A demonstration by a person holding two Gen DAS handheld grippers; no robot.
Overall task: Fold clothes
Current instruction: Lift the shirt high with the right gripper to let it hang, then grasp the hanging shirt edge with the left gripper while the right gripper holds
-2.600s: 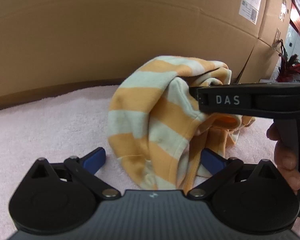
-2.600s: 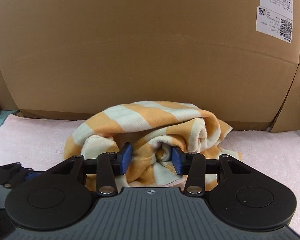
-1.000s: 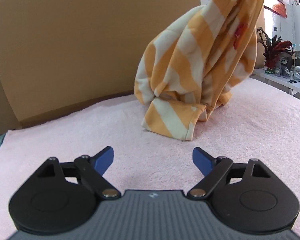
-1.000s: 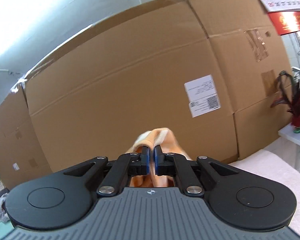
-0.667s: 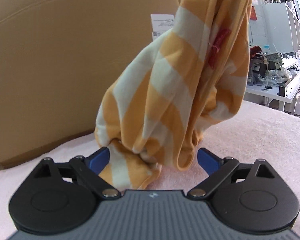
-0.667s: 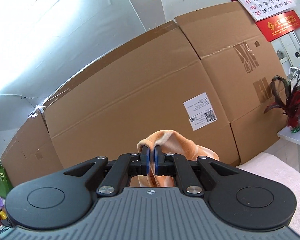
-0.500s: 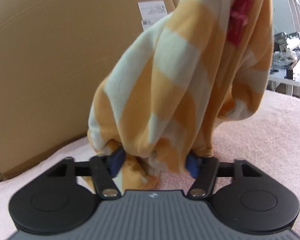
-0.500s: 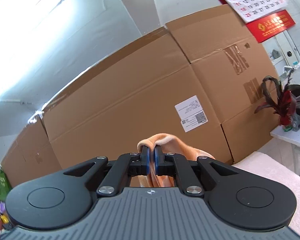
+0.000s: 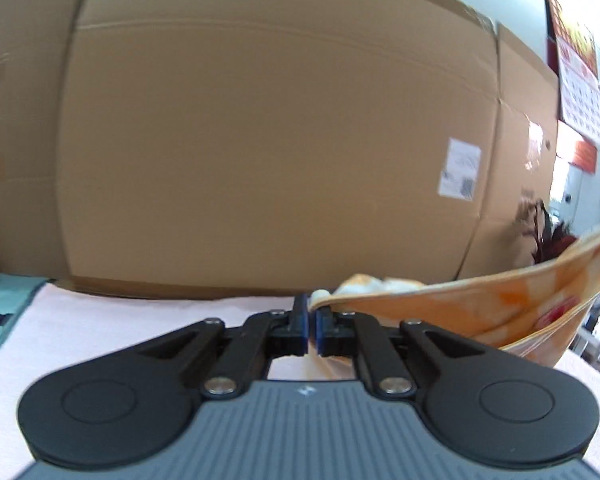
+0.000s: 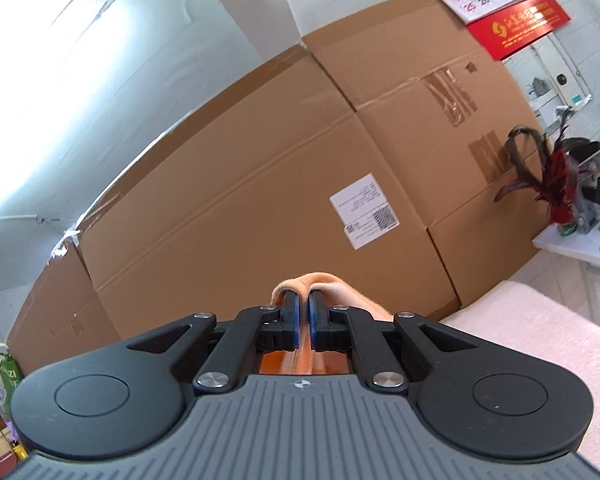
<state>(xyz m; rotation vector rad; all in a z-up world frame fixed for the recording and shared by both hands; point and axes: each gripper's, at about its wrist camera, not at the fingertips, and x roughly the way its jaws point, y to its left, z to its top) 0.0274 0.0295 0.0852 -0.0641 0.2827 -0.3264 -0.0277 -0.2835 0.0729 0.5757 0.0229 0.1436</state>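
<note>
My left gripper [image 9: 311,330] has just been closing and pinches the striped garment's [image 9: 460,308] edge; my right gripper [image 10: 303,326] clamps another fold [image 10: 320,284] of it.

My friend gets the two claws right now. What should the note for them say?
Left claw: it has just closed on an edge of the orange striped garment, which stretches away to the right, up off the pink towel.
Right claw: shut on a bunched orange fold of the same garment, held high in front of the cardboard boxes.
Done: garment lifted, one grip at each end.
Left: probably pull it open, lay it flat on the towel and make all the folds. No fold shows yet.
</note>
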